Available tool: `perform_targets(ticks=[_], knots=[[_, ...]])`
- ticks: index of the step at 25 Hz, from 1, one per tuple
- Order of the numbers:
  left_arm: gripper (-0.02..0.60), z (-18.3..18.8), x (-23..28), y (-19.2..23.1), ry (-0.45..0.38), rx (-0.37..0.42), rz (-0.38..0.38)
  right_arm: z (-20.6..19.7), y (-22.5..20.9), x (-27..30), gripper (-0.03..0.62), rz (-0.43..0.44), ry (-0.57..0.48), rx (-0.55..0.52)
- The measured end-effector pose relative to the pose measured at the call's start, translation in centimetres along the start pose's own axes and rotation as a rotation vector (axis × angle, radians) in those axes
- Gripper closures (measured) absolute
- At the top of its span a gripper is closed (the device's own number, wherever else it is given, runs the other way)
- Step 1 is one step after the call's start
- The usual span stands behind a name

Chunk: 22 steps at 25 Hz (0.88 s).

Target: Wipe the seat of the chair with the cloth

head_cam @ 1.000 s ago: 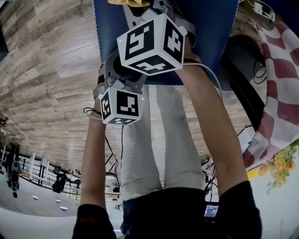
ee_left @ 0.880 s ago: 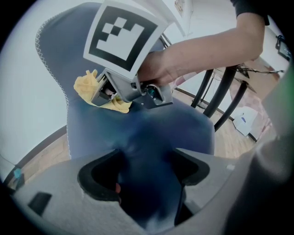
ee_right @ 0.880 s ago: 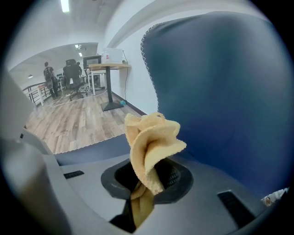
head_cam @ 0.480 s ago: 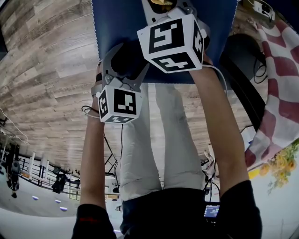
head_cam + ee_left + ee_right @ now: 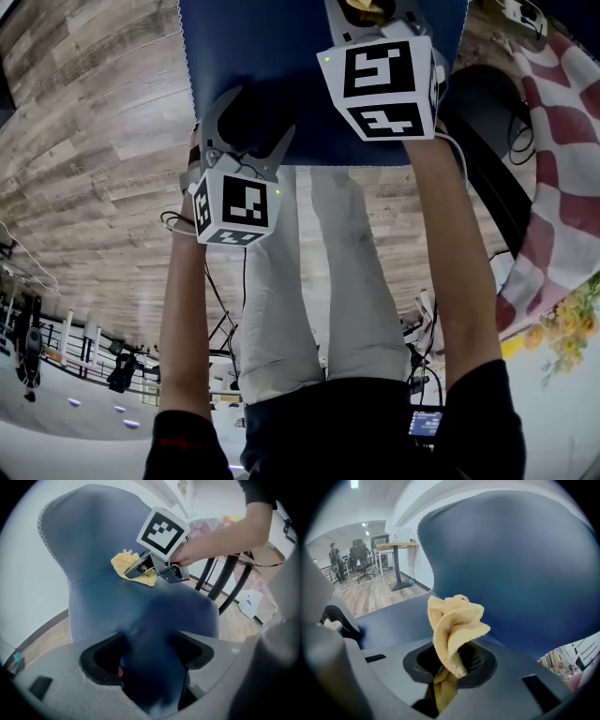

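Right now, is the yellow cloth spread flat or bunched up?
Bunched up. In the right gripper view the cloth stands crumpled in folds, pinched between the jaws of the right claw, not laid flat.

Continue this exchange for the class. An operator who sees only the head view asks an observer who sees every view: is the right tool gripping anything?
Observer: Yes, the right tool pinches the yellow cloth, which bunches above its jaws.
Operator: Where does the cloth touch?
Observer: The left gripper view shows it near the crease where seat meets backrest.
Operator: And the left tool?
Observer: The seat's front edge fills its jaws.
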State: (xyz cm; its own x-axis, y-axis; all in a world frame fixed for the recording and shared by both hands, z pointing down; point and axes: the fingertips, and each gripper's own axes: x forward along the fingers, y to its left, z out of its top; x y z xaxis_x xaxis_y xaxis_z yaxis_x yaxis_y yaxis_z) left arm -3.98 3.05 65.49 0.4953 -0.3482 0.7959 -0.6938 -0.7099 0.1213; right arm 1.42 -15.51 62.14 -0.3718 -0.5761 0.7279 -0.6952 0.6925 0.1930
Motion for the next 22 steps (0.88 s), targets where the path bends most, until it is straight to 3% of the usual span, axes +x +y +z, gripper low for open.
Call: perform_targets(ticks=[16,22], knots=[[0.232,0.1,0.0,0.0,-0.014,0.002,0.003,-5.7,-6.5,-4.0,0.539,-0.199,0.067,0.189],[0.233,0.1,0.0,0.0,-0.013,0.001,0.002,-7.0,-7.2,-4.6,0.539,-0.226,0.075,0.244]])
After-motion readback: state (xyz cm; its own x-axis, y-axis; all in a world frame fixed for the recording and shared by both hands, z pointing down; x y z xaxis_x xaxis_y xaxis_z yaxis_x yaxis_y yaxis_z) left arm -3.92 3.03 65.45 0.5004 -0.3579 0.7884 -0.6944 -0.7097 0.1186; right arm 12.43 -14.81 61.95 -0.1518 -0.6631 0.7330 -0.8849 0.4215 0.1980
